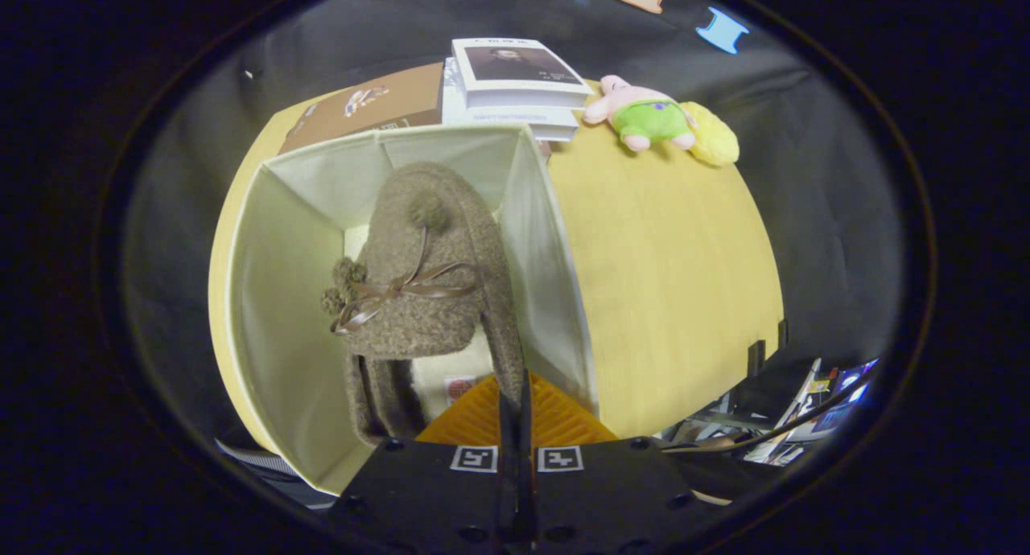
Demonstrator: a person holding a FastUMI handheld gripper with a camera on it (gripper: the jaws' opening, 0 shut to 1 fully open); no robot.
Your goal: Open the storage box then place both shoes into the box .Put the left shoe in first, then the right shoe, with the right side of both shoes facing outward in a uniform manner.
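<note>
Gripper (516, 406) fingers are pressed together, pinching the heel edge of the brown felt shoe (422, 281), no visible gap between them. Shoe hangs toe-first inside the open storage box (278, 298), toe toward the far wall, ribbon bow and pom-poms facing up toward the camera. Box sits on the yellow wooden table (668, 298), flap folded open. Beyond the box: a brown carton (374, 104), a stack of books (515, 84), a plush toy (656, 121) near the table's far edge.

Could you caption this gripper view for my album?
Hand-held gripper, fingers pinched on a brown felt shoe's edge, holds it inside the open storage box.
</note>
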